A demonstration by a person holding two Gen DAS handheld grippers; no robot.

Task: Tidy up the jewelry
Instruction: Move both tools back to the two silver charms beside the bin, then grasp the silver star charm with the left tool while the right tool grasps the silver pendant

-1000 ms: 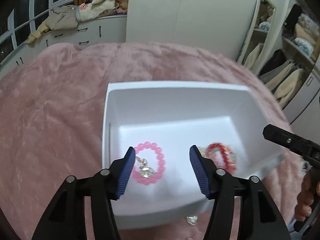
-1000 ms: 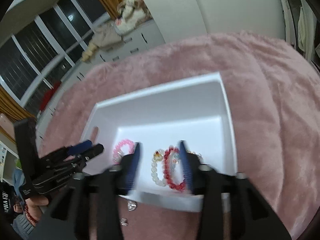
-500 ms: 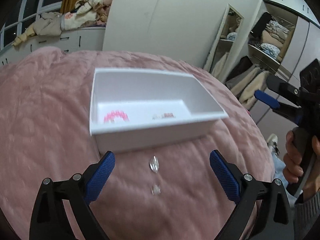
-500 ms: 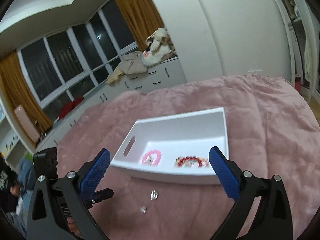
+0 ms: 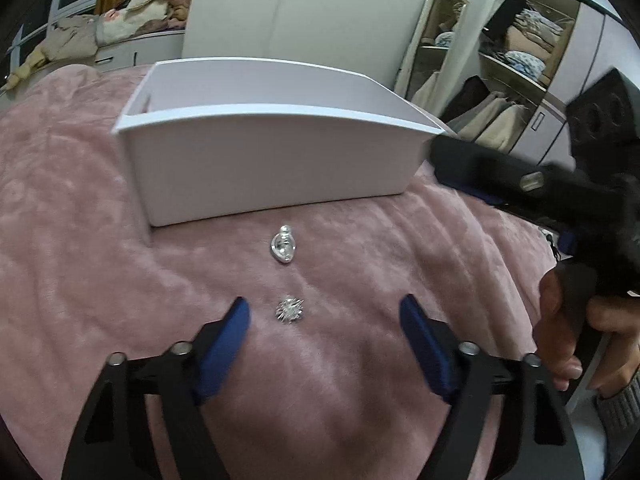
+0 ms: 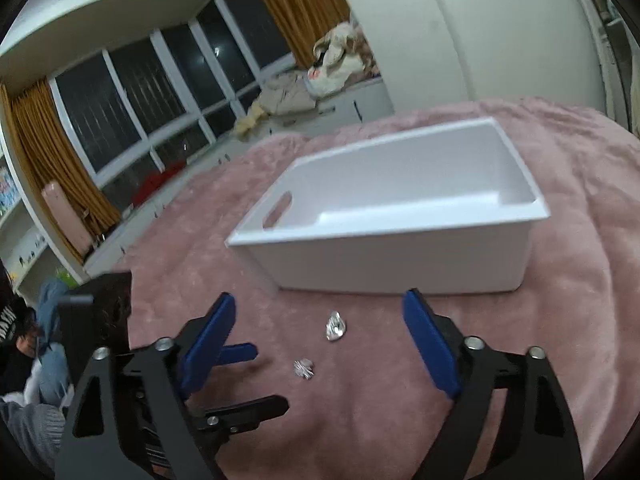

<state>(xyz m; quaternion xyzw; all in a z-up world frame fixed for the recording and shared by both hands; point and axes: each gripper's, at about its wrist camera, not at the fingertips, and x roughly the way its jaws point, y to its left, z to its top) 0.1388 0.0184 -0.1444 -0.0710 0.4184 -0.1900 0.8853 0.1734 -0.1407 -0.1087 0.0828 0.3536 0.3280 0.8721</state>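
Two small silver pieces lay loose on the pink plush blanket (image 5: 100, 264), in front of the near wall of the white storage bin (image 5: 272, 172). The farther piece, an oval silver pendant (image 5: 283, 246), rested just beside the bin wall; the nearer piece, a sparkling starburst charm (image 5: 289, 311), lay well short of it, a little ahead of the gap between the left gripper's tips. The left gripper (image 5: 324, 314) hung low over the blanket with its blue-padded fingers (image 5: 224, 350) wide apart and nothing between them. The right gripper (image 6: 318, 322) was likewise spread, its fingers (image 6: 430, 344) apart and empty; in its view the pendant (image 6: 335, 327) and the charm (image 6: 303, 369) lay between the finger tips, with the bin (image 6: 400, 256) beyond. From the left wrist view the right gripper appeared as a dark blurred shape at the right, held in the person's right hand (image 5: 576, 332). At these low angles the bin floor was hidden, so its contents could not be told. Judged from this layout, the task was unfinished: both silver pieces were not yet in the bin, and each called for a careful pinch against the soft pile, where a small charm could sink or slip.
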